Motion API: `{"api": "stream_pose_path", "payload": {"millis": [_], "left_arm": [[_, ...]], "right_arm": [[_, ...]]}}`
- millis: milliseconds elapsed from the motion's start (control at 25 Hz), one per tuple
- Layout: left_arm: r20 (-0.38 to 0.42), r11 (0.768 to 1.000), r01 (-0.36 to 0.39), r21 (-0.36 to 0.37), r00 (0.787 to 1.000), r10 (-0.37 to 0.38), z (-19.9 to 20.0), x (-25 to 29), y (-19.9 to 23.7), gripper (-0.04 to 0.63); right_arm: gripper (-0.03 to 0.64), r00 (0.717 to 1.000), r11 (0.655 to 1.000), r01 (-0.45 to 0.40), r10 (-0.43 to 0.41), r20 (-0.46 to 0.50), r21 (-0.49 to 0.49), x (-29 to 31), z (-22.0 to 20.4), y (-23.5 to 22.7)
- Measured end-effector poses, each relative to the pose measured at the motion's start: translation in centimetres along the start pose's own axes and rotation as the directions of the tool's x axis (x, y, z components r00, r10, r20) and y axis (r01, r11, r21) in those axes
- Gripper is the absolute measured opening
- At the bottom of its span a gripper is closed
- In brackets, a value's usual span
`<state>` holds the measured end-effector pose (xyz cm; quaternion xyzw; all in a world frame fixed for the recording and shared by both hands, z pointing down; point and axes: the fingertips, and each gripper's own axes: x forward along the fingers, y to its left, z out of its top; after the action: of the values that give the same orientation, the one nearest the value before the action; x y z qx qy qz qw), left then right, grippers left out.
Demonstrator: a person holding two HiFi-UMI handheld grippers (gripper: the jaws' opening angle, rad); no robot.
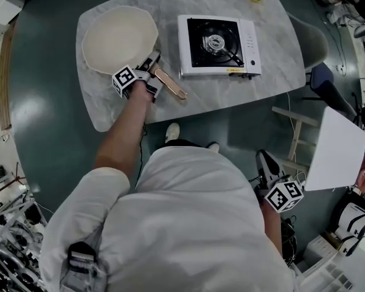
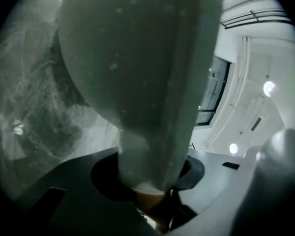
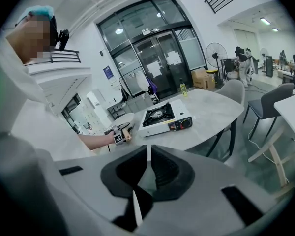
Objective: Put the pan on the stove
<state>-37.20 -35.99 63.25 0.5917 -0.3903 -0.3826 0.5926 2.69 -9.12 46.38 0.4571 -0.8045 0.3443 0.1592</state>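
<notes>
While the jaws of the left gripper [image 1: 151,64] stand at a middle width and are closed on the handle [image 1: 170,84] of the pan [image 1: 118,38], the hold sits at the neck, close to the pan body. The left gripper view shows this well: the pale neck and the brown wood pass down between the two dark pads, and the underside of the pan fills the upper part of the frame. In the head view the pan rests on the table [image 1: 274,53] at the upper left, and its handle points toward the lower right. The stove [image 1: 218,44] stands just to the right of it, not touching it, and nothing lies on the burner [image 1: 216,42].

I judge that the step in hand is to secure the grip before the lift. A wide pan held by one end will want to tip down at the far side, so the hold must be firm and the wrist must keep the pan level. It seems best to lift only enough to pass over the raised edge of the stove, to carry the pan to the right, and to lower it centred on the burner supports with the handle out toward the person.

The right gripper [image 3: 148,154] is at the lower right, away from the table, with its jaws almost together and nothing between them.
</notes>
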Motion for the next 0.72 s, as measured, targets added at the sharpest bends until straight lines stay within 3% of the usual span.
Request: {"api": "stream_pose_path", "payload": {"millis": [240, 720], "left_arm": [[-0.080, 0.996, -0.068, 0.053, 0.994, 0.072, -0.5, 0.0, 0.0, 0.147], [-0.139, 0.992, -0.082, 0.091, 0.986, 0.094, -0.8, -1.2, -2.0, 0.152]], "right_arm": [[0.032, 1.000, 0.999, 0.020, -0.020, 0.011, 0.032, -0.6, -0.8, 0.4], [0.031, 1.000, 0.998, 0.008, -0.009, 0.007, 0.058, -0.2, -1.9, 0.1]]}}
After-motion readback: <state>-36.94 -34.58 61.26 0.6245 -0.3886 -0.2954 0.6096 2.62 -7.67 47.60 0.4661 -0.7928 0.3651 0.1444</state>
